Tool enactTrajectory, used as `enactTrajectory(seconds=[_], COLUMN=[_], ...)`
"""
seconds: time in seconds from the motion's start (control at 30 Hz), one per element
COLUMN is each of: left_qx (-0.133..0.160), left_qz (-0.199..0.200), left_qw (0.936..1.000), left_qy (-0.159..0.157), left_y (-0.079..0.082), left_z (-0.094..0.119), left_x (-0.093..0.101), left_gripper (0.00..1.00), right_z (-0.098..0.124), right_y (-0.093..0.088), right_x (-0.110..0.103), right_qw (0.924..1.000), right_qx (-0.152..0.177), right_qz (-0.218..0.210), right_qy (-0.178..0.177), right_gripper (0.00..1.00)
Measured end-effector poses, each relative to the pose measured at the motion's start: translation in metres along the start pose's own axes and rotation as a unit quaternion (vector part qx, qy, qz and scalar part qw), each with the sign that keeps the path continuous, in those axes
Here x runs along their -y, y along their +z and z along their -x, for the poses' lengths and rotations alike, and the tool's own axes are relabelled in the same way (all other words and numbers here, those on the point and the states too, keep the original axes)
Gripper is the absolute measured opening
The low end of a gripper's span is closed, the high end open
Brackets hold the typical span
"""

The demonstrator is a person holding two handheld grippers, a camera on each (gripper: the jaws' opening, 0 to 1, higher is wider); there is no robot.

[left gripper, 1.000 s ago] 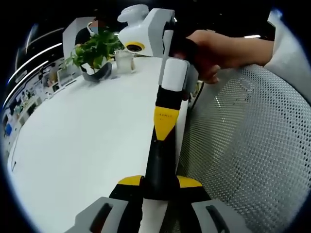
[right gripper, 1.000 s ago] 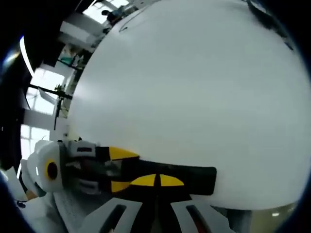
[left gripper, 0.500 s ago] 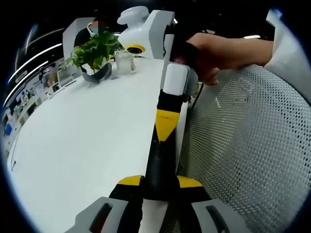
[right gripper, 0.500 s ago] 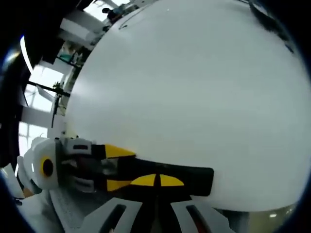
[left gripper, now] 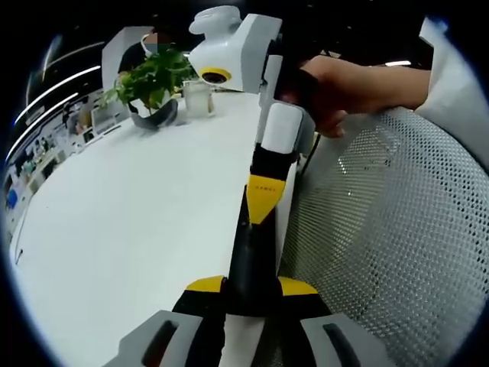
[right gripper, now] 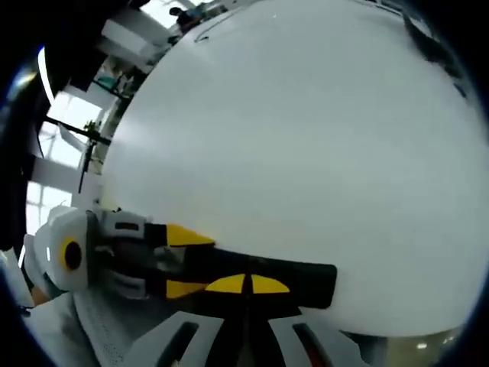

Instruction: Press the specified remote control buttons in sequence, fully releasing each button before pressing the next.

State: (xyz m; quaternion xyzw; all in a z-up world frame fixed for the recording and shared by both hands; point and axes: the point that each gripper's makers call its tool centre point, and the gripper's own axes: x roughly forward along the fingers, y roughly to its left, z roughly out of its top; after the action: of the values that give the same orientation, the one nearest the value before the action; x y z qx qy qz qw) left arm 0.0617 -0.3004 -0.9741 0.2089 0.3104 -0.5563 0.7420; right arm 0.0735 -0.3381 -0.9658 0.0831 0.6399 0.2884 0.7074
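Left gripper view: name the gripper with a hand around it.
The right gripper, entering from the top with a hand around its handle; the left gripper rises from the bottom, jaws clamping the remote.

One white table (left gripper: 137,199) is seen. One black remote control (left gripper: 248,256) is counted in the left gripper view, at the table edge. Two grippers are counted: the left gripper (left gripper: 250,294) and the right gripper (right gripper: 246,287). One potted plant (left gripper: 149,80), one glass (left gripper: 197,98), one mesh chair (left gripper: 382,229) and one hand (left gripper: 344,84) are seen.

White table (left gripper: 137,214), potted plant (left gripper: 149,84)
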Motion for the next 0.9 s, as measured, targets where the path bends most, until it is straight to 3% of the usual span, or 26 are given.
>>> enactTrajectory(seconds=[0.27, 0.53, 0.9], left_qx=[0.003, 0.007, 0.006], left_qz=[-0.003, -0.004, -0.010], left_qw=[1.0000, 1.0000, 0.9999], left_qy=[0.000, 0.000, 0.004], left_y=[0.0001, -0.0003, 0.0006], left_z=[0.0000, 0.0004, -0.0005], left_x=[-0.0003, -0.0006, -0.0029], left_gripper=[0.24, 0.24, 0.24], right_z=[-0.0009, -0.0032, -0.0030], right_y=[0.0001, 0.0039, 0.0063], right_x=[-0.0001, 0.0021, 0.0026], right_qw=[0.9999, 0.9996, 0.9994], right_qx=[0.000, 0.006, 0.006], right_qz=[0.010, -0.024, -0.029], right_qy=[-0.004, 0.014, 0.018], right_gripper=[0.00, 0.00, 0.00])
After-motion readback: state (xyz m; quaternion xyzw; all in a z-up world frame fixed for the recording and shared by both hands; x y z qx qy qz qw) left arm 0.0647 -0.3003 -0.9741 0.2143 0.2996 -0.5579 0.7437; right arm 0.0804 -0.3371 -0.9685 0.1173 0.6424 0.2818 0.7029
